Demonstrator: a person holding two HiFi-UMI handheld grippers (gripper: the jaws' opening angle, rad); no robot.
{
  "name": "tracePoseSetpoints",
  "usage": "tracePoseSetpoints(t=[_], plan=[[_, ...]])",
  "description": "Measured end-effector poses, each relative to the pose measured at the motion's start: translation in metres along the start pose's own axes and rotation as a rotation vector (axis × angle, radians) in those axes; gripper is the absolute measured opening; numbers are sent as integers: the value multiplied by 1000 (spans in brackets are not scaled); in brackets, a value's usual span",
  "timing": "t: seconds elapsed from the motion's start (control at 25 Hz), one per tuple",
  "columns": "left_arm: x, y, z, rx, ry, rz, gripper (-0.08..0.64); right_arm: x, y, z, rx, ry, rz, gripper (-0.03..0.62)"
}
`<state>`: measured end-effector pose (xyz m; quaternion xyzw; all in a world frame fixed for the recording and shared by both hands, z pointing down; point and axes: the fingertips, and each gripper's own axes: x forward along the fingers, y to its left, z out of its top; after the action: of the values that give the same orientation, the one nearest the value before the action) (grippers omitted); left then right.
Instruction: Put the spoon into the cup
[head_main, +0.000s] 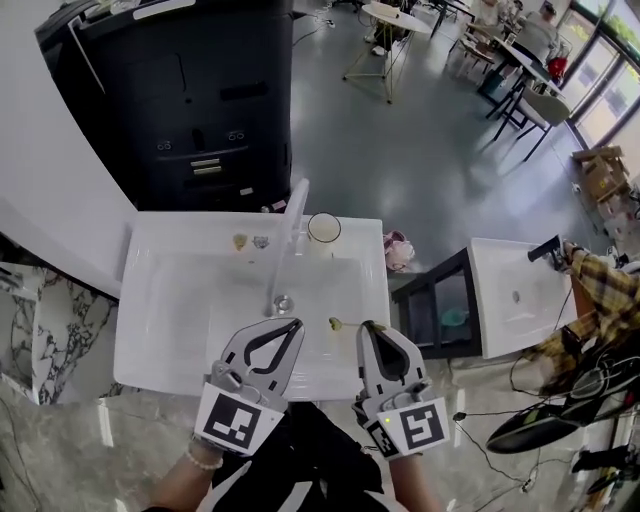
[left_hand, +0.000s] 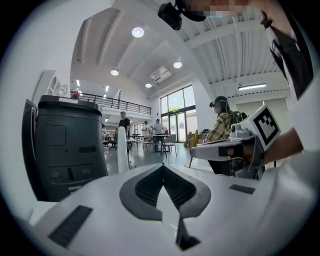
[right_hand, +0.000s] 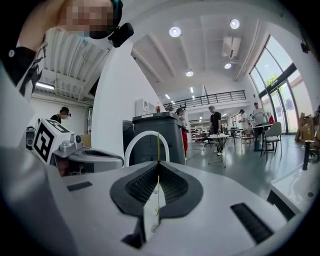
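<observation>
**Q.** Where does the spoon lie relative to the fingers?

**A.** The spoon (head_main: 336, 323) is pinched by its handle between the fingers of the right gripper (head_main: 371, 328). Its bowl sticks out to the left of those fingertips, over the white table (head_main: 190, 300). It points toward the tips of the left gripper (head_main: 297, 323), near them but apart. The left gripper's fingers are pressed together on nothing. The cup (head_main: 323, 227) stands upright well beyond both sets of fingertips, apart from the spoon.

**Q.** What does one view show that another does not?

**A.** The right gripper view shows the handle (right_hand: 158, 145) edge-on. It appears as a thin gold line rising from the seam between the two dark pads. Only the head view shows the bowl and the cup. The left gripper view shows that gripper's tips (left_hand: 162, 167) meeting in an empty seam. The right gripper sits off to their right, and the spoon cannot be made out there.
</observation>
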<state>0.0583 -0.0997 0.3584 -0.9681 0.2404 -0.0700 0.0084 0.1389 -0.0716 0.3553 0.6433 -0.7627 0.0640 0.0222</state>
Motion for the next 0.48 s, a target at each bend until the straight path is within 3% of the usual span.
tracePoseSetpoints(t=[0.48], plan=[[-4, 9, 5, -11, 6, 147, -3, 23, 0, 6, -10, 1, 148, 8]])
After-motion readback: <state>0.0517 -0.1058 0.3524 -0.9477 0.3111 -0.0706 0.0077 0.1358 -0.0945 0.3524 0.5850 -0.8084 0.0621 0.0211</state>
